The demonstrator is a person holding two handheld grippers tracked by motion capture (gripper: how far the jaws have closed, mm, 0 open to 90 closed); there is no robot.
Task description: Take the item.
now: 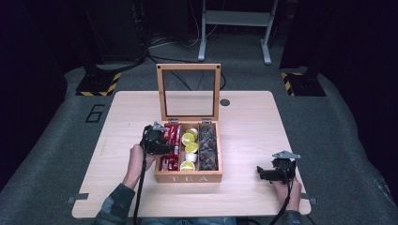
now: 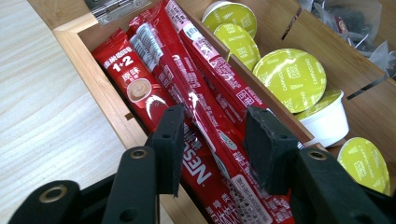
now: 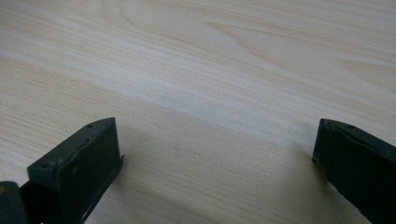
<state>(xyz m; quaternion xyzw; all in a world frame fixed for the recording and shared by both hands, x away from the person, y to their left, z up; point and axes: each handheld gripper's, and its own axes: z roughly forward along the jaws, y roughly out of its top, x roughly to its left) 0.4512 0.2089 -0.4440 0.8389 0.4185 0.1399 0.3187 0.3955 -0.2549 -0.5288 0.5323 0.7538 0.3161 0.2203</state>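
Left gripper (image 2: pixel 212 135) half-open – jaws astride red sachets (image 2: pixel 187 93), right gripper (image 3: pixel 215 154) wide open

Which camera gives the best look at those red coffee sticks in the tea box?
The left gripper view: the red coffee sticks lie close up there, print readable, between that gripper's jaws. The high view shows them small, partly behind the left gripper. The right gripper view faces bare table.
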